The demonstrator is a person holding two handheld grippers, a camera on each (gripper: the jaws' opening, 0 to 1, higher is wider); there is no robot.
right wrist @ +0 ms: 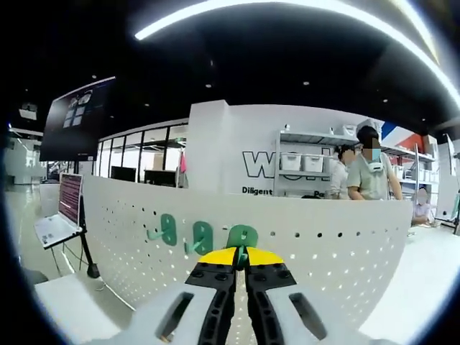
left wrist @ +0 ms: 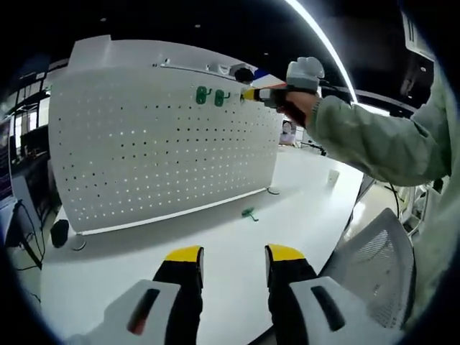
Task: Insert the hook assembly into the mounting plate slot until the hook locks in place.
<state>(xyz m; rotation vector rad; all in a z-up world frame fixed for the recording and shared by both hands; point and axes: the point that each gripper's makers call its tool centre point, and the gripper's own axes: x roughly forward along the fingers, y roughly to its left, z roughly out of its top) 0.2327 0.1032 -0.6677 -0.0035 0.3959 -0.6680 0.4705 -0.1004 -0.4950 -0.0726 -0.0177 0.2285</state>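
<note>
A white pegboard stands upright on a white table. Two green hooks hang near its top edge. In the right gripper view those two hooks sit left of a third green hook, which is pressed against the pegboard. My right gripper is shut on that third hook. Seen from the left gripper view, the right gripper is held by a hand at the board's top right. Another green hook lies loose on the table. My left gripper hangs open and empty over the table's near side.
A grey mesh chair stands to the right of the table. A small black object sits by the board's left foot. A laptop on a stand is left of the board. Several people stand behind it near shelves.
</note>
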